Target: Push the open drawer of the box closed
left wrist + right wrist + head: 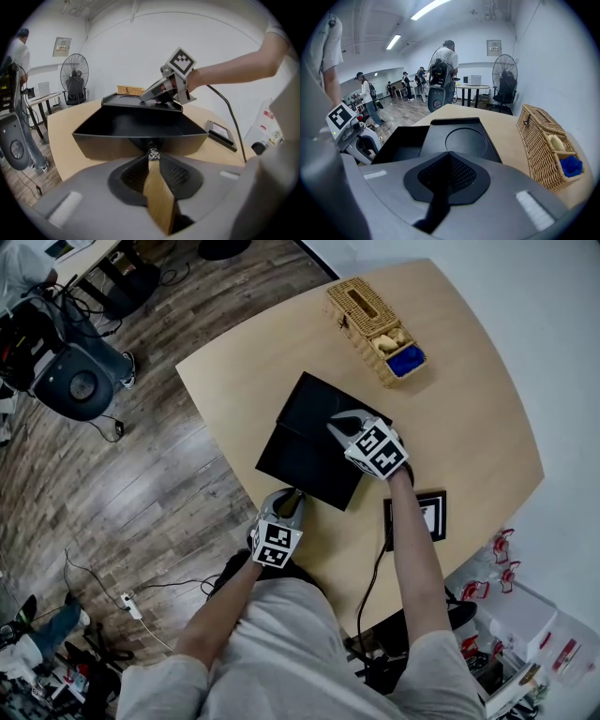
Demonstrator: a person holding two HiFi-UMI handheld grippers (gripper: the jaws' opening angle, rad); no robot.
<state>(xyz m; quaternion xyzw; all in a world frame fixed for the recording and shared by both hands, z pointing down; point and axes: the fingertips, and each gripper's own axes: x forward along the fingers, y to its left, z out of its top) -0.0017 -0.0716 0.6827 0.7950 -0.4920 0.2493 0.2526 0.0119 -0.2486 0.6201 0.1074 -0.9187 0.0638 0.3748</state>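
White walls [220, 42], wood-plank floor [122, 493], ceiling strip lights [393, 41] and a black standing fan [505, 77].

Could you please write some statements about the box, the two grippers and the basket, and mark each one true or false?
1. The drawer of the black box is fully closed. False: it stands open.
2. The left gripper is at the drawer's knob. True.
3. The right gripper reaches into the wicker basket. False: it is over the box top.
4. The basket holds something blue. True.
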